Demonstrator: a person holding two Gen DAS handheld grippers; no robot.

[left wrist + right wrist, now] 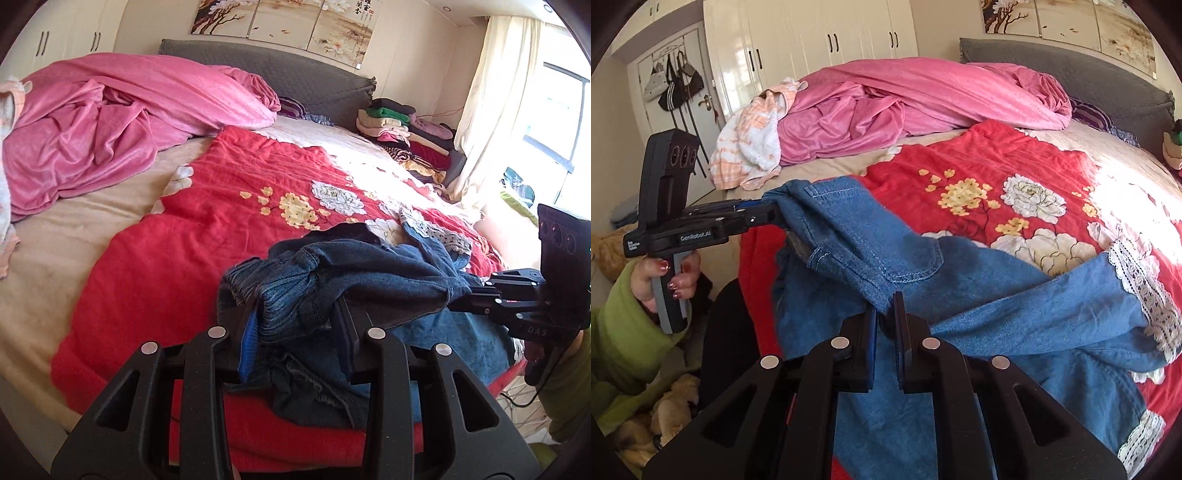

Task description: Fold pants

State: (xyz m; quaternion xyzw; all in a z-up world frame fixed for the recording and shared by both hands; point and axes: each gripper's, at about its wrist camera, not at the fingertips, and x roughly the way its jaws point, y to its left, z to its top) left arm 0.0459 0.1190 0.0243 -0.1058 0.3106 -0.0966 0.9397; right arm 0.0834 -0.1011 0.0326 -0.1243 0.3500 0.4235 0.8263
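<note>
Blue denim pants (979, 306) with white lace cuffs (1137, 273) lie half lifted over a red floral quilt (997, 158). My left gripper (295, 317) is shut on the elastic waistband, which bunches between its fingers; it also shows at the left of the right wrist view (768, 214), gripping the waist corner. My right gripper (885, 310) is shut on a fold of the pants near the back pocket (912, 258); it shows in the left wrist view (461, 295) with its tips buried in denim. The pants (369, 273) hang stretched between both grippers.
A pink blanket (110, 122) is heaped at the bed's far left, with a peach towel (753, 136) beside it. Stacked folded clothes (406, 140) sit at the far right by the curtain (487, 110). A grey headboard (277, 70) and wardrobes (812, 33) stand behind.
</note>
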